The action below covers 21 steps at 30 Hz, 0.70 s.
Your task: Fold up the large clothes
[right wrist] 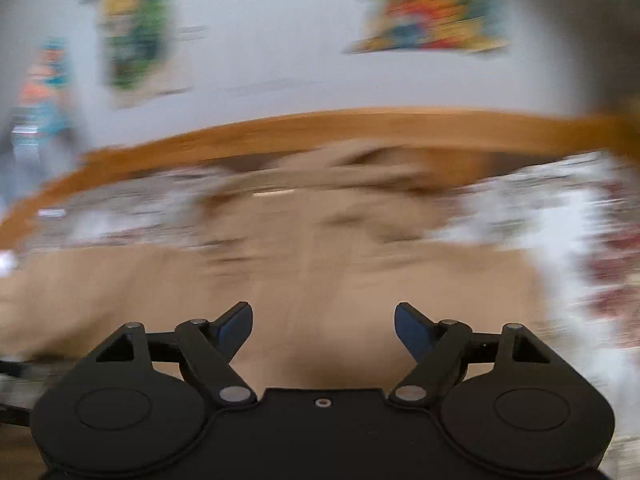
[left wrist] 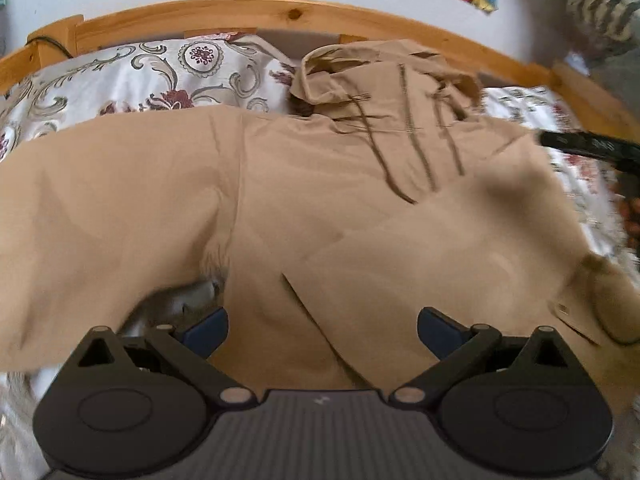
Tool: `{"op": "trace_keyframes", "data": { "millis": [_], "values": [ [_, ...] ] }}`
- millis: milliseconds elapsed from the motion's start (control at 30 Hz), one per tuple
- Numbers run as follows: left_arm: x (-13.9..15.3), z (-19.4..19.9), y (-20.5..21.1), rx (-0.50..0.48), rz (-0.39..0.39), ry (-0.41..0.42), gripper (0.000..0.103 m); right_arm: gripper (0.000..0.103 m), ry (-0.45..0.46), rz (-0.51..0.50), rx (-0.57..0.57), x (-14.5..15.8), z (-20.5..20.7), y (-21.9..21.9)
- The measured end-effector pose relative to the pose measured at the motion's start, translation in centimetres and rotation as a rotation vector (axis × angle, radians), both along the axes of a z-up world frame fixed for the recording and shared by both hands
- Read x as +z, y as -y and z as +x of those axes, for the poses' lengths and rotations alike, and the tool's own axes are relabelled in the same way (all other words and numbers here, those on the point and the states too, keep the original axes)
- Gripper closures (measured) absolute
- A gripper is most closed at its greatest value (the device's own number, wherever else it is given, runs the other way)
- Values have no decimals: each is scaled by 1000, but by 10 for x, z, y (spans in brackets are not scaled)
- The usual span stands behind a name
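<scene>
Scene: A tan hooded jacket [left wrist: 304, 208] lies spread across a bed with a floral cover [left wrist: 132, 76], the wooden bed frame [left wrist: 248, 12] curving along the upper part of both views.
Garment: It fills the middle of the left wrist view, hood [left wrist: 340, 76] toward the top centre, drawcords [left wrist: 384, 160] trailing down the chest beside the zip. It appears laid flat so that a fold can be made cleanly.
Sleeves: One sleeve [left wrist: 88, 208] reaches to the left edge of the frame; the opposite sleeve [left wrist: 460, 256] lies slanted across the body at lower right, which reads as a first fold already made.
Left tool: The left tool [left wrist: 322, 330] sits at the bottom centre, its blue pads wide apart and holding nothing, above the lower part of the jacket; probably placed there to take the hem or the outstretched sleeve next.
Right tool: The right tool [right wrist: 323, 330] likewise has its fingers spread with nothing between them. Its own view is heavily blurred, suggesting fast motion. A dark shape at the right edge of the left wrist view may be this tool, though that is uncertain.
Progress: Judged early to middle; the left-frame sleeve and the long body fold seem not yet done.
Risk: The loose drawcords could bunch inside a fold.
</scene>
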State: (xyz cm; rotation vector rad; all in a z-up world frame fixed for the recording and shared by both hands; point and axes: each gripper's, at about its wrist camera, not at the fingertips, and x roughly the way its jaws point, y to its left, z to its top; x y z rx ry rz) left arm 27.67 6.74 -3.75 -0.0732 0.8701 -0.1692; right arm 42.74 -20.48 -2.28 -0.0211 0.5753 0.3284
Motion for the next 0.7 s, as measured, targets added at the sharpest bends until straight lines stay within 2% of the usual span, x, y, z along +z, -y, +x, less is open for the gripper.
{"op": "trace_keyframes", "data": {
  "millis": [67,133,167,200,233,267,333,400,467,500,533,567,633,700],
  "values": [
    [-10,15,6,8,-8,-5,1,25,-22,-33,-93,-20,13,23],
    [-22,29,13,14,-15,-20,1,36,-78,-54,-142,-43,22,40],
    [-28,34,16,19,-3,-28,1,47,-94,-61,-158,-53,23,46],
    [-35,39,20,29,24,-38,1,53,-108,-66,-170,-61,23,52],
    [-42,43,23,39,57,-52,2,65,-98,-69,-177,-69,19,61],
    [-50,46,27,47,91,-68,3,82,-76,-83,-183,-72,16,64],
    [-64,51,29,77,163,-107,4,102,-46,-109,-214,-69,13,63],
    [-73,53,25,106,149,-102,2,103,-3,-145,-270,-67,10,64],
    [-74,54,22,129,128,-101,1,103,-43,-187,-276,-78,19,67],
    [-73,54,22,133,128,-101,1,103,-43,-163,-286,-78,17,72],
    [-72,53,22,132,128,-97,2,99,-43,-133,-296,-74,14,73],
    [-70,50,21,128,126,-89,2,89,-45,-99,-301,-70,8,74],
    [-64,40,17,131,107,-73,2,87,-26,-69,-301,-60,-10,69],
    [-57,25,8,156,57,-50,2,78,-2,-47,-257,-51,-30,61]
  ]
}}
